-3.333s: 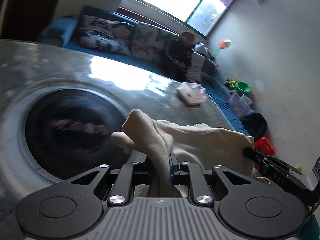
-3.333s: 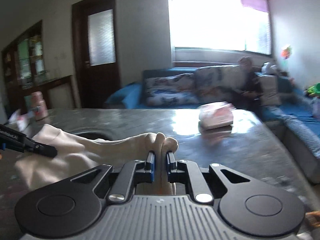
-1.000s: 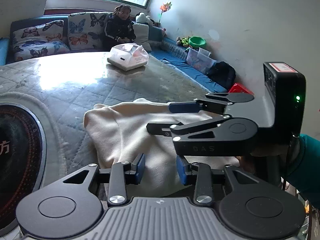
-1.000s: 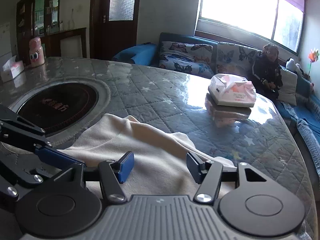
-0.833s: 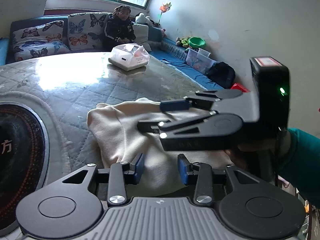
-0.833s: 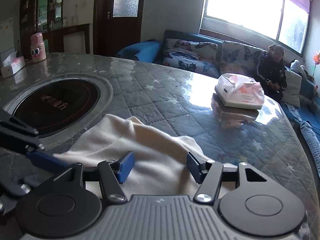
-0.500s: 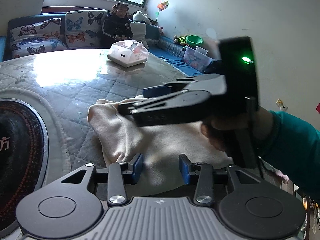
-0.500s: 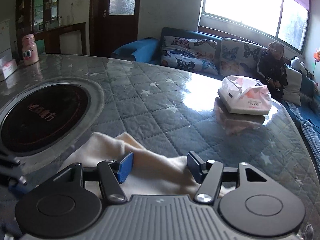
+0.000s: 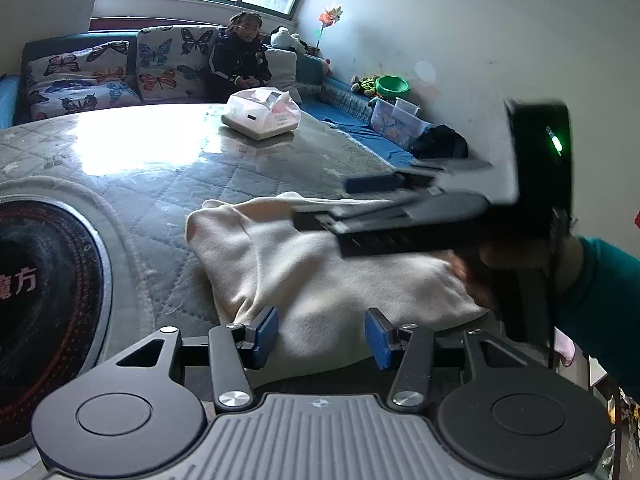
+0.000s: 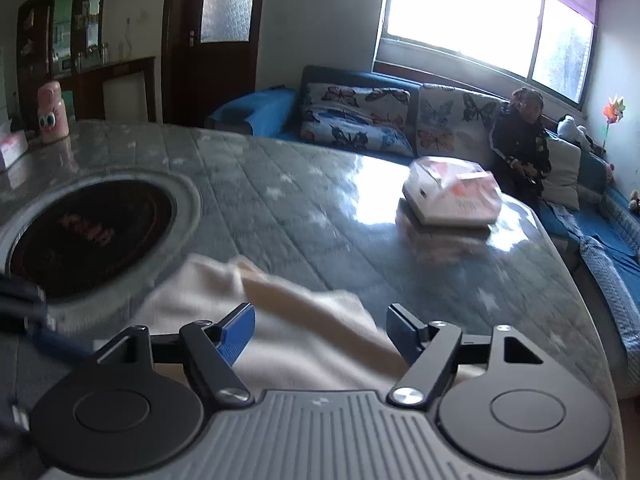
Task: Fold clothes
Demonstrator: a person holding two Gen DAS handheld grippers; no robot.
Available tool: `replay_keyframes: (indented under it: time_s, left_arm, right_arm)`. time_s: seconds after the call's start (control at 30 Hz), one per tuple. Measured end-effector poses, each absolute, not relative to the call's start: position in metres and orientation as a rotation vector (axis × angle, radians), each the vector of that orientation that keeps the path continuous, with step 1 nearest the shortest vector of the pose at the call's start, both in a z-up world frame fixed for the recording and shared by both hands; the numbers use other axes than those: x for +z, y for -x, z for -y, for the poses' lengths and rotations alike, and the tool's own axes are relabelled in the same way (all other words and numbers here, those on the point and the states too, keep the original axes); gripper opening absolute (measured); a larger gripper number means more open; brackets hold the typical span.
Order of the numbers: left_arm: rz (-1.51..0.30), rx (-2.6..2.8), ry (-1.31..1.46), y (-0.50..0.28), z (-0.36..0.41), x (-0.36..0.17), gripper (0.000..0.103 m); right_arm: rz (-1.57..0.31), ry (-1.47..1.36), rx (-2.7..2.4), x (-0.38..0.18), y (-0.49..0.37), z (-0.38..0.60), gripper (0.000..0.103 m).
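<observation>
1. Table (image 9: 168, 160): large, with a grey quilted cover under a glossy top that mirrors the window. It fills the middle of both wrist views.
2. Sofa (image 10: 360, 120): blue, with butterfly-print cushions, along the far wall under the window. A person (image 10: 520, 136) in dark clothing sits on it.
3. Round dark inset plate (image 9: 44, 292): set into the table within a pale ring, marked with red characters. It lies just beside the left edge of the garment.
4. Cream garment (image 9: 328, 280): lies folded and flat on the table near its front edge, between the inset plate and the table's right side. One rounded corner points toward the sofa.
5. Right gripper (image 10: 320, 328): jaws wide apart and just opened further. The garment lies beneath and between the blue pads, but neither pad presses on it. In the left wrist view it appears blurred, crossing above the garment from the right and carried by a hand (image 9: 480, 276) in a teal sleeve.
6. Left gripper (image 9: 322, 332): jaws about half open and just widened. The garment's near edge sits in the gap, and the pads seem clear of the cloth, though the low angle makes this hard to confirm.
7. Tissue box (image 9: 262, 118): white and pink, in a clear wrap. It stands on the far part of the table, well apart from the garment.
8. Pink bottle (image 10: 51, 118): has cartoon eyes. It stands at the table's far left corner.
</observation>
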State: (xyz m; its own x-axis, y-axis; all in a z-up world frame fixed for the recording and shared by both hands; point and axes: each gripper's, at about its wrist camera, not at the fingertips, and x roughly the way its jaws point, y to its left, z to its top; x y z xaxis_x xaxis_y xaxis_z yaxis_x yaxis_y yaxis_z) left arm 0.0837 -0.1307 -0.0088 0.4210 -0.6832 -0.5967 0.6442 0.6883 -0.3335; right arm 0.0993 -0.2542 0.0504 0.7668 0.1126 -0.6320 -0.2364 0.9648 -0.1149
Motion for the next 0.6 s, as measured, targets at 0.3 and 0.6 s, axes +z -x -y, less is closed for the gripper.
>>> replay_keyframes:
  time_s: [0.3,0.6]
  left_arm:
    - [-0.769,-0.804,0.074,-0.079,0.112,-0.005,0.053]
    - [-0.754,-0.744,0.127,-0.082,0.084,-0.002,0.058]
  right_arm:
    - [-0.656,0.212,0.233,0.036,-0.079,0.237,0.074]
    - [-0.624,0.169,0.233,0.036,-0.052,0.244,0.078]
